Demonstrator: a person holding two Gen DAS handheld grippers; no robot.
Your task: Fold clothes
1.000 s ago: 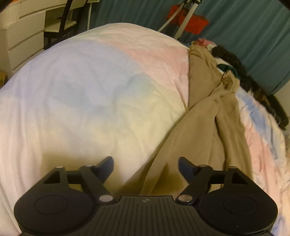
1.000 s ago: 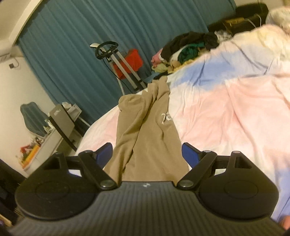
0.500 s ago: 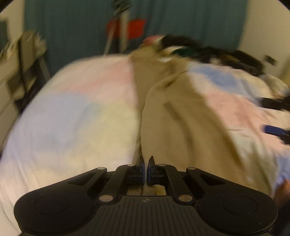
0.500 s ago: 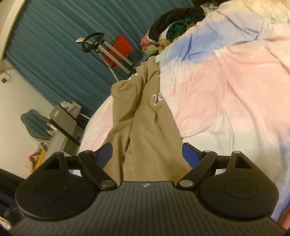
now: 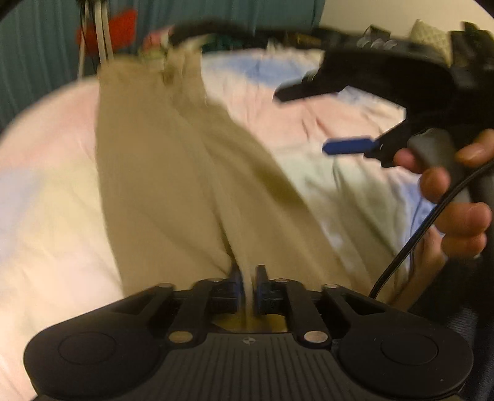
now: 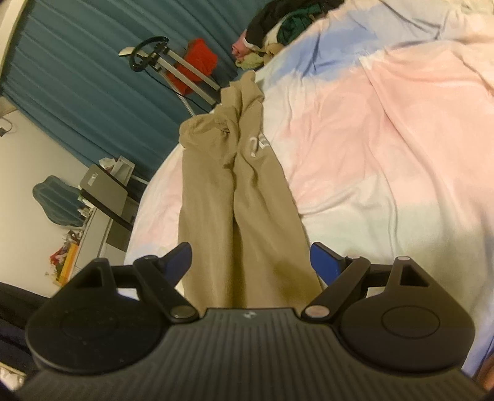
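Tan trousers lie lengthwise on a pastel bed cover, legs running away toward the curtain. My left gripper is shut on the near end of the trousers, with cloth pinched between its jaws. The trousers also show in the right wrist view, with white print on one leg. My right gripper is open and empty, its jaws either side of the near end of the trousers, slightly above them. It also shows in the left wrist view, at the right, held by a hand.
A pile of dark and coloured clothes sits at the far end of the bed. A metal stand with a red cloth is by the teal curtain. A desk with clutter stands left of the bed.
My left gripper closed on the near end of the trousers and swung right, pulling the cloth. My right gripper stayed open and tilted over the trousers.
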